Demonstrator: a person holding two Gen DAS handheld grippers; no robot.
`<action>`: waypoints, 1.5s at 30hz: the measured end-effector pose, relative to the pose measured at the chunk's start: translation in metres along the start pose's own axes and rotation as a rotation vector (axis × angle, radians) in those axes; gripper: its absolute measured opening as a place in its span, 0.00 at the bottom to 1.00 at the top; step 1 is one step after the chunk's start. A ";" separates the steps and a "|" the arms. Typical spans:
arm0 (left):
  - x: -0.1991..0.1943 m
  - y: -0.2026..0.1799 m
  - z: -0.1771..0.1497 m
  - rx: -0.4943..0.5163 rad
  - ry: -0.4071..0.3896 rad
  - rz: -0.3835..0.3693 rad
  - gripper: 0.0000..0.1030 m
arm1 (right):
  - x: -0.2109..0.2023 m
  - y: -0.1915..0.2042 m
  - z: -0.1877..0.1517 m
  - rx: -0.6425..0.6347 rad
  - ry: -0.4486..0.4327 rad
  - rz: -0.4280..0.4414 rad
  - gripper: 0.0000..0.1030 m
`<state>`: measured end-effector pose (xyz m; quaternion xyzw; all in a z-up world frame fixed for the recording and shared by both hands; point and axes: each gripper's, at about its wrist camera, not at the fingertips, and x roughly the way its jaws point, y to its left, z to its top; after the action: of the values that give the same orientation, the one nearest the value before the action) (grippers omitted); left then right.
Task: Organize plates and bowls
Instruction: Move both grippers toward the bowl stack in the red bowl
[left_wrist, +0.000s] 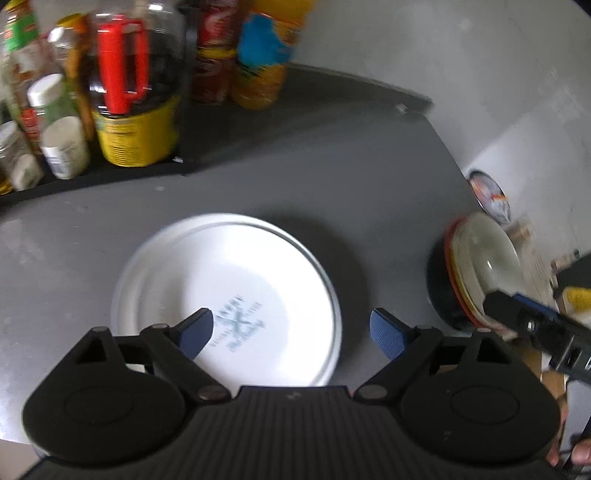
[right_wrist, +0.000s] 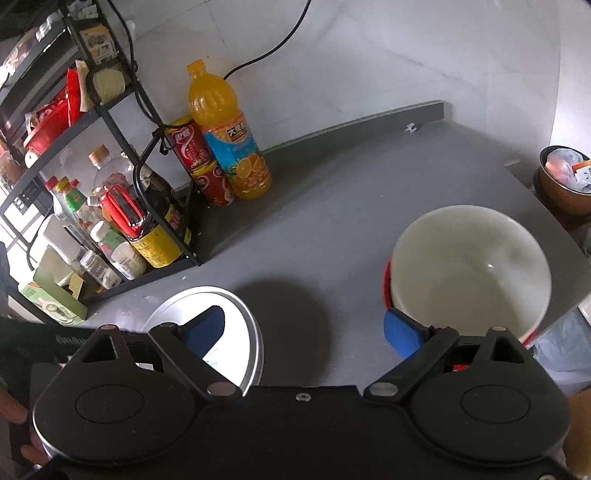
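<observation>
A white plate (left_wrist: 236, 295) with a blue logo lies flat on the grey counter (left_wrist: 295, 184). My left gripper (left_wrist: 291, 332) hovers open over its near edge, nothing between the fingers. At the right stands a stack of bowls (left_wrist: 480, 266), a cream one on top of red and orange ones. In the right wrist view the cream bowl (right_wrist: 469, 269) sits in a red bowl at the right, and the white plate (right_wrist: 236, 332) lies at the lower left. My right gripper (right_wrist: 304, 332) is open above the bare counter (right_wrist: 332, 221) between them.
A black wire rack (right_wrist: 110, 184) with sauce bottles and jars fills the back left corner. An orange juice bottle (right_wrist: 229, 136) and red cans (right_wrist: 199, 166) stand beside it. A brown pot (right_wrist: 565, 181) with bags sits past the counter's right edge.
</observation>
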<state>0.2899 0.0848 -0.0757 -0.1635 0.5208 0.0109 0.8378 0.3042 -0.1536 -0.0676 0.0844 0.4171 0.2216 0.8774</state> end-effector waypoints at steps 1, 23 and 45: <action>0.001 -0.005 -0.002 0.007 0.001 0.000 0.88 | -0.002 -0.003 0.000 -0.008 -0.004 -0.007 0.90; 0.010 -0.104 -0.012 -0.125 -0.067 0.031 0.88 | -0.033 -0.106 0.017 -0.057 0.010 0.039 0.90; 0.074 -0.177 -0.004 -0.189 -0.056 0.023 0.88 | 0.009 -0.209 0.017 0.081 0.113 0.020 0.90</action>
<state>0.3538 -0.0948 -0.0962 -0.2357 0.4959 0.0742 0.8325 0.3888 -0.3338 -0.1325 0.1116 0.4738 0.2178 0.8460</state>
